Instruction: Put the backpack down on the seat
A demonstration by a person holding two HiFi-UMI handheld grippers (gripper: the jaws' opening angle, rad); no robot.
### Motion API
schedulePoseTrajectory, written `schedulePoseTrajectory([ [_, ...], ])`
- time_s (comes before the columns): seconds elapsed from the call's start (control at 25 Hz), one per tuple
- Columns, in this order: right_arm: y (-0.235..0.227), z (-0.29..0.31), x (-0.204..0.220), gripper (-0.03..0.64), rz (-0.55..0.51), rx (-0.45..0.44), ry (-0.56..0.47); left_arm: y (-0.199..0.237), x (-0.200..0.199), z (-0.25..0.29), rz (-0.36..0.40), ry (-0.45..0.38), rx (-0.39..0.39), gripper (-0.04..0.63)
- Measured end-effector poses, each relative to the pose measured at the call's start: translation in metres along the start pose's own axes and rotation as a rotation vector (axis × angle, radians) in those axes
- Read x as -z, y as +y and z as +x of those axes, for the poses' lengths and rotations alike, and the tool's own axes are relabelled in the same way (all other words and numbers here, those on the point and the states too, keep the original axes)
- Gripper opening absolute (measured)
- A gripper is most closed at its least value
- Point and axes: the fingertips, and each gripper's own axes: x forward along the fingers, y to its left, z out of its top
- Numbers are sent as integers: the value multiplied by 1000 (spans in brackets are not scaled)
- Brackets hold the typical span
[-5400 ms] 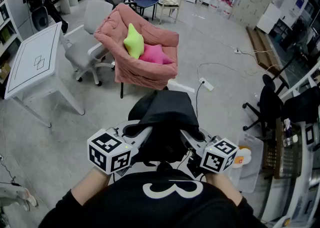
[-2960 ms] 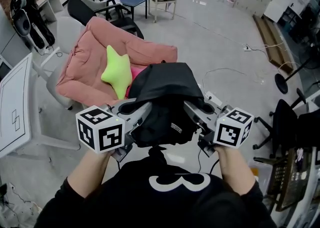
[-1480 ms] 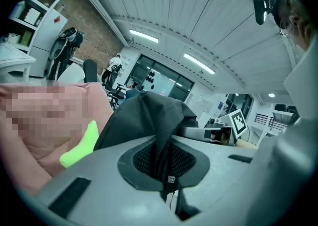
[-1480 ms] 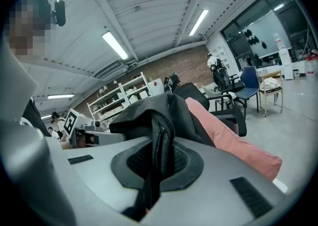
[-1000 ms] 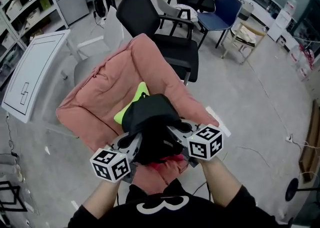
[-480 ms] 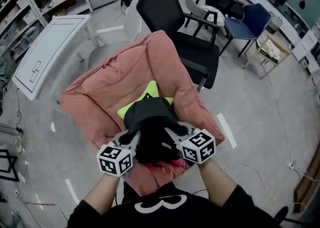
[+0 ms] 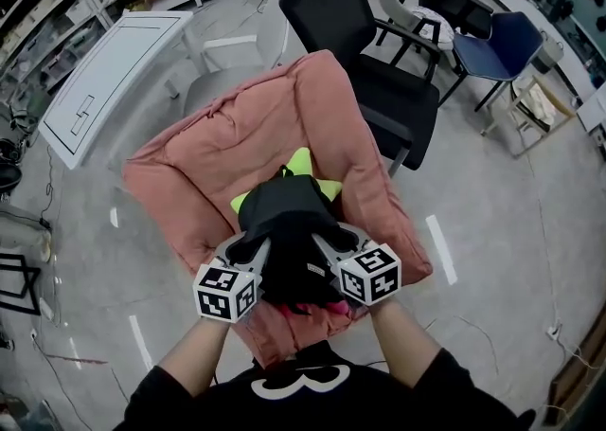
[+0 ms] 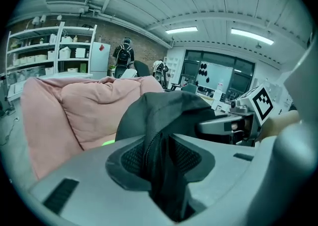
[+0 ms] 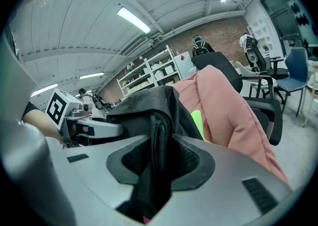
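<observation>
**Backpack resting on the pink armchair, both grips loosening**

A white table (image 7: 114, 69) stands at the left, well apart from the pink cushioned armchair (image 7: 237, 150). The black backpack (image 7: 289, 230) sits on the armchair's seat, against a lime-green star cushion (image 7: 305, 166). The left gripper (image 7: 244, 251) is at the pack's left side. Its jaws are opening, and a fold of black fabric (image 8: 161, 170) hangs loosely between them. The right gripper (image 7: 329, 244) mirrors it, also opening around backpack fabric. A black office chair (image 7: 350, 22) stands behind the armchair at the right.
</observation>
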Motion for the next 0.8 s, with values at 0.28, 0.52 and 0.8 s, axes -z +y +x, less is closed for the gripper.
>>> schedulePoseTrajectory([
  [0.28,-7,-21,-9,229,37,35,-62,5,1,-5,-44,-12,12,258],
  [0.52,12,-61,1,242,21,65,-59,6,25,-44,-137,-25,21,276],
  [0.8,90,-102,12,242,86,-14,-75,-8,48,-119,-182,-66,44,274],
])
